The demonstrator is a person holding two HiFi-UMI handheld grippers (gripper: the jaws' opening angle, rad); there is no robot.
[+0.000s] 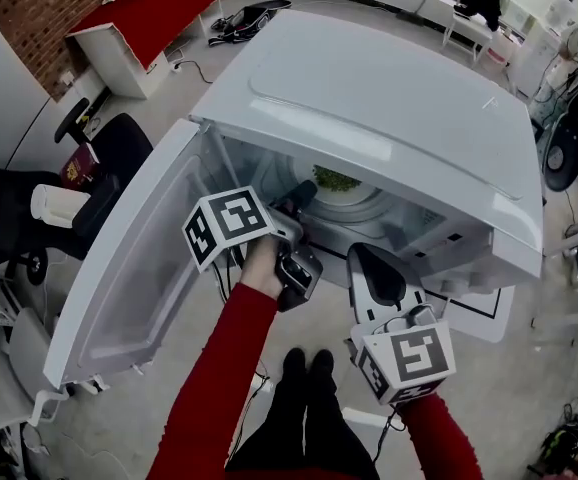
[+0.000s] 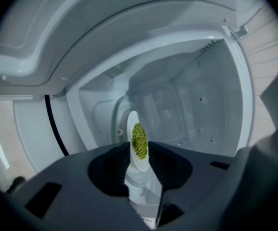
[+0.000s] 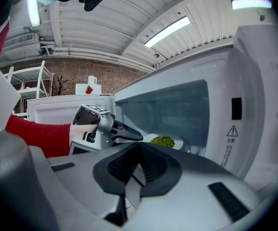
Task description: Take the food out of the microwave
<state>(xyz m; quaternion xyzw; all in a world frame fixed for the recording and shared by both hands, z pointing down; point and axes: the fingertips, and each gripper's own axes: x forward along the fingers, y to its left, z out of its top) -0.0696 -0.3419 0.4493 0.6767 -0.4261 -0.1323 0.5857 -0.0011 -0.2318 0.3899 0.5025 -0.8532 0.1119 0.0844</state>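
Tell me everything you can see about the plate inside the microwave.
The plate is white, round and shallow, ceramic by the look of it, with a heap of small green food piled at its centre. It lies flat on the turntable inside the open microwave. The left gripper reaches in with its jaws open and the plate's near rim lined up with their gap; whether they touch it cannot be told.

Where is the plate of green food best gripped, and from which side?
Probably the near rim of the plate, coming in from the open front, one jaw above and one below: it lies flat, the food is heaped mid-plate, and the microwave walls close off the other sides.
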